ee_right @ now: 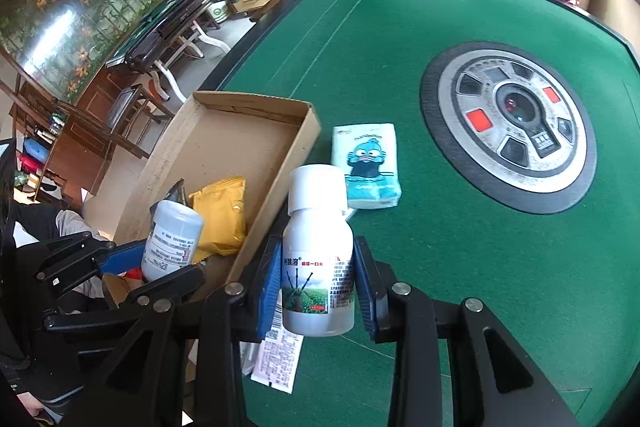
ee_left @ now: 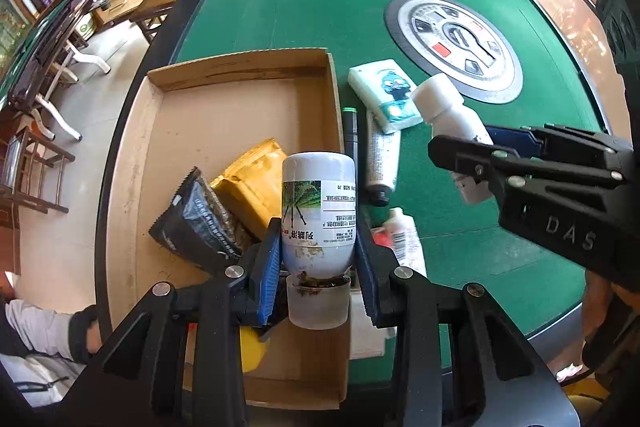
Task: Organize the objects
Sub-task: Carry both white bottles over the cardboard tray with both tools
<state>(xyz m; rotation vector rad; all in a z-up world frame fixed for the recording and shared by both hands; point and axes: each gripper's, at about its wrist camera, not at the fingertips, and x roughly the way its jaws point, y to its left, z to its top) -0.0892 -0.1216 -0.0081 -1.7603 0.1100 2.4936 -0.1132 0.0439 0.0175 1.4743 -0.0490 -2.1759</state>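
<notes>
Two bottles are gripped: in the left view the left tongs (ee_left: 318,267) clamp an inverted bottle (ee_left: 318,211) above the box (ee_left: 248,71), so lower it gently before releasing; in the right view the right tongs (ee_right: 316,287) pinch an upright bottle (ee_right: 318,255) beside that box (ee_right: 256,115), so carry it leftward over the wall.

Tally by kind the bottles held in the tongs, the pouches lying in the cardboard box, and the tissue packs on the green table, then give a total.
Bottles: 2, inverted bottle in left tongs, white bottle in right tongs
Pouches: 2, black pouch, yellow pouch
Tissue packs: 1, tissue pack
Total: 5
</notes>
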